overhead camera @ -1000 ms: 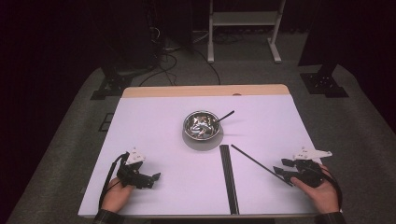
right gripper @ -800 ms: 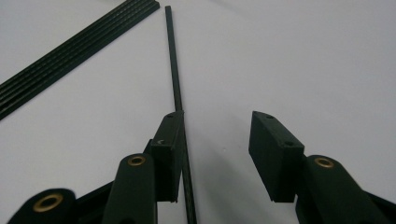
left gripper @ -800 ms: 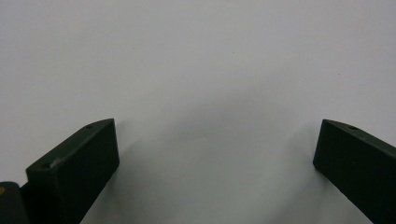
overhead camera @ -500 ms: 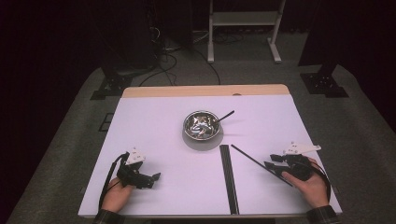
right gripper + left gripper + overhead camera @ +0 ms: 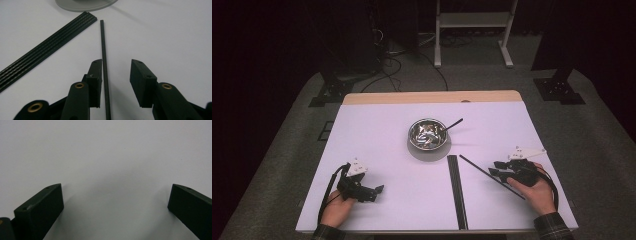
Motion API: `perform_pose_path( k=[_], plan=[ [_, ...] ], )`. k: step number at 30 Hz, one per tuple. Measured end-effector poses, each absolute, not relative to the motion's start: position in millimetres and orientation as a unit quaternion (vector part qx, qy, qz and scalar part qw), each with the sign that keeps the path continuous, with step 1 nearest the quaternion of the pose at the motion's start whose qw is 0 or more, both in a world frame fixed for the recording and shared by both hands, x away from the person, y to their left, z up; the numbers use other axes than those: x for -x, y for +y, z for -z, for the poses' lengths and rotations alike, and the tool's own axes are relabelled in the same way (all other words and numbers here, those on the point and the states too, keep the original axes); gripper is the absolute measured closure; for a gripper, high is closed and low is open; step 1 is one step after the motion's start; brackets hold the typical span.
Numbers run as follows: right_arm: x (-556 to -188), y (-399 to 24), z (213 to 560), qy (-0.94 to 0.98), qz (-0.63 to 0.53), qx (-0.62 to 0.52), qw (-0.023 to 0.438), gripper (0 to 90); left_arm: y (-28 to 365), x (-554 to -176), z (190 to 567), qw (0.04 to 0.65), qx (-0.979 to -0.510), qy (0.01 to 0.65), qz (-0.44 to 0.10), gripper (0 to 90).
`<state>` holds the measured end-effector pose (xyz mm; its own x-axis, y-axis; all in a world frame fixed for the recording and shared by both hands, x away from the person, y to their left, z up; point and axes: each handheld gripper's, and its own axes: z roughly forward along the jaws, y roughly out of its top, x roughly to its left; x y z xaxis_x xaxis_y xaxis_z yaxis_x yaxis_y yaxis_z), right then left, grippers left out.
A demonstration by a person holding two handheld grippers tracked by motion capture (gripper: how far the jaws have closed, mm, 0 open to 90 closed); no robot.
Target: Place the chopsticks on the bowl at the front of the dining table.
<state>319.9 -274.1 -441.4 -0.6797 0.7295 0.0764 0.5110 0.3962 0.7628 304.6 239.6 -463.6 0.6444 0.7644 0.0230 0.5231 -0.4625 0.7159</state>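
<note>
Black rod [image 5: 103, 52] lies flat on the worktop [image 5: 377, 135], running lengthwise between the jaws of your right gripper [image 5: 116, 75]: it sits just beside the left jaw's inner face, with a clear gap to the right jaw. Those jaws have just been closing around it, and their pads do not yet press on it. Ahead and to the left of the jaws lies the ribbed black strip [image 5: 47, 53], angled away from the rod and near its far end without touching. Beyond the rod's tip stands the steel bowl [image 5: 428, 134] on its grey mat [image 5: 85, 5], a utensil handle sticking out. To the right of the jaws you have open white surface. Your left gripper [image 5: 116, 202] rests with jaws spread wide, bare worktop between them. No writing is readable anywhere.
</note>
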Motion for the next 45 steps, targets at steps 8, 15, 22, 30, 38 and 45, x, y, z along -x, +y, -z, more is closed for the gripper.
perform_pose_path(
  k=[8, 15, 22, 30, 38, 45],
  plan=[
    [-328, -268, 447, 0.831, -0.389, -0.378, 0.120, 66.9, 240, -305, 464, 0.348, -0.837, 0.384, -0.173, 0.0],
    [-333, -264, 450, 0.835, -0.387, -0.377, 0.109, 70.7, 240, -305, 464, 0.348, -0.837, 0.384, -0.173, 0.0],
    [-336, -258, 452, 0.841, -0.377, -0.375, 0.099, 74.8, 240, -305, 464, 0.348, -0.837, 0.384, -0.173, 0.0],
    [-336, -257, 453, 0.845, -0.372, -0.373, 0.095, 79.1, 240, -305, 464, 0.348, -0.837, 0.384, -0.173, 0.0],
    [-335, -255, 454, 0.848, -0.364, -0.372, 0.105, 84.9, 240, -305, 464, 0.348, -0.837, 0.384, -0.174, 0.0],
    [-335, -255, 455, 0.846, -0.363, -0.375, 0.106, 85.7, 240, -305, 464, 0.348, -0.837, 0.384, -0.174, 0.0]
  ],
)
